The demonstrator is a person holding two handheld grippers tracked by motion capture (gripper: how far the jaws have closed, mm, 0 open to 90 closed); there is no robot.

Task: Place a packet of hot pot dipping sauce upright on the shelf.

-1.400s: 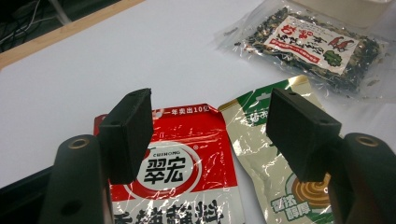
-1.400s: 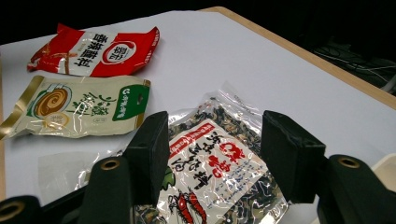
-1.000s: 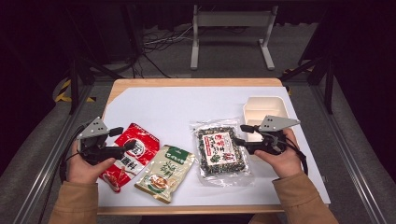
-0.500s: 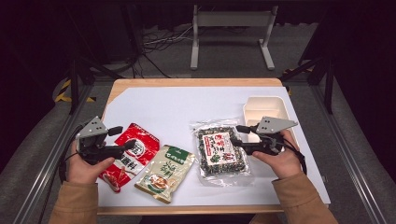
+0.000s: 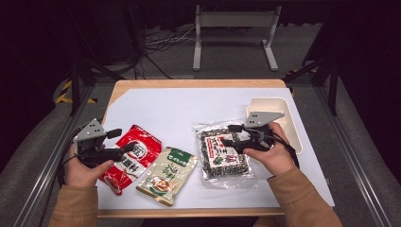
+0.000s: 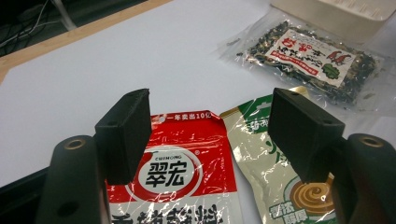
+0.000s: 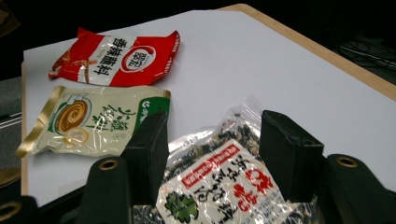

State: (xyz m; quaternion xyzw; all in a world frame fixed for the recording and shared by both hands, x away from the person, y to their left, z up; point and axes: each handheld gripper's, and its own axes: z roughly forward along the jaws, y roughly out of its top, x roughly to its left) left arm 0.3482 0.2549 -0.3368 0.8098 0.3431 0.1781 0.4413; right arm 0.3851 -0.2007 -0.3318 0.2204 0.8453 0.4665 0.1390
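While the right gripper [image 5: 228, 135] hovers spread over the clear seaweed bag [image 5: 222, 153] lying near the white bin [image 5: 293, 127] at right, its jaws just having widened, it should bite the bag's edge squarely; the left gripper [image 5: 123, 141] waits spread above the red pouch [image 5: 135, 156].

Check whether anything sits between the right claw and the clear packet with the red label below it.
Nothing visible does. The right claw hangs right over the clear packet, jaws open, having just been opening, with nothing between them. The green packet lies apart to its left, the cream tray to the far right.
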